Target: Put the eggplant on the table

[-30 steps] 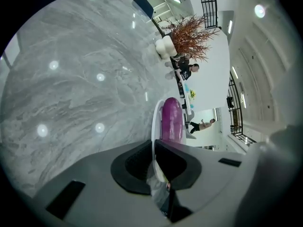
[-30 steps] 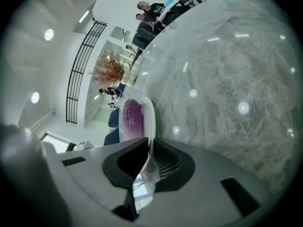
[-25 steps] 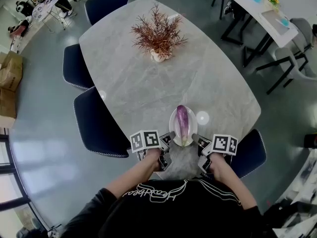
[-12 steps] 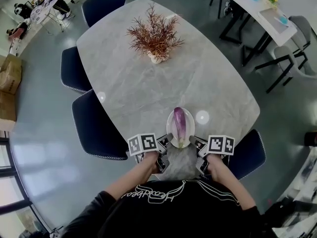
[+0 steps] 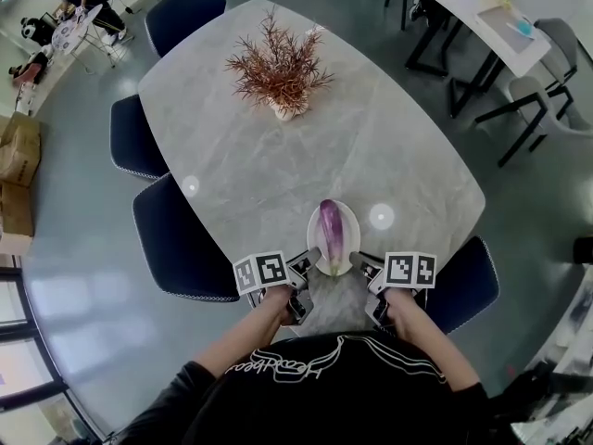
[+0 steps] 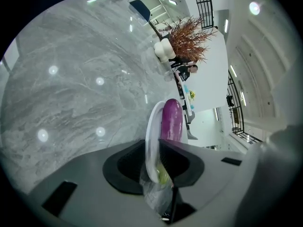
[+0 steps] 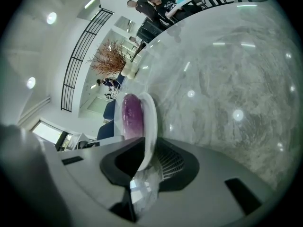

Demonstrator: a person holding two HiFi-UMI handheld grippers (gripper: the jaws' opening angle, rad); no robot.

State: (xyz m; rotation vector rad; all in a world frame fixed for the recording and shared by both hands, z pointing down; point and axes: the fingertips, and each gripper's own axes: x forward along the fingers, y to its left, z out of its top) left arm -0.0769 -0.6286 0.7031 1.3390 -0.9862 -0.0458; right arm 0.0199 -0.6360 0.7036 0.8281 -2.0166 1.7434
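Head view: a purple eggplant (image 5: 330,225) lies lengthwise on a white plate (image 5: 350,228) above the marble table's (image 5: 278,170) near edge, between the left gripper (image 5: 304,266) and right gripper (image 5: 369,270). Left gripper view: the jaws clamp the plate's rim, the eggplant just beyond them. Right gripper view: the jaws pinch the opposite rim, the eggplant just past them.

Eggplant (image 5: 330,227) on plate (image 5: 314,240), at counter's (image 5: 389,137) near edge. Left gripper (image 5: 301,269) pinches plate's left rim, right gripper (image 5: 368,272) its right rim. Plant (image 5: 278,68) stands well behind; chairs (image 5: 176,239) along counter's left.
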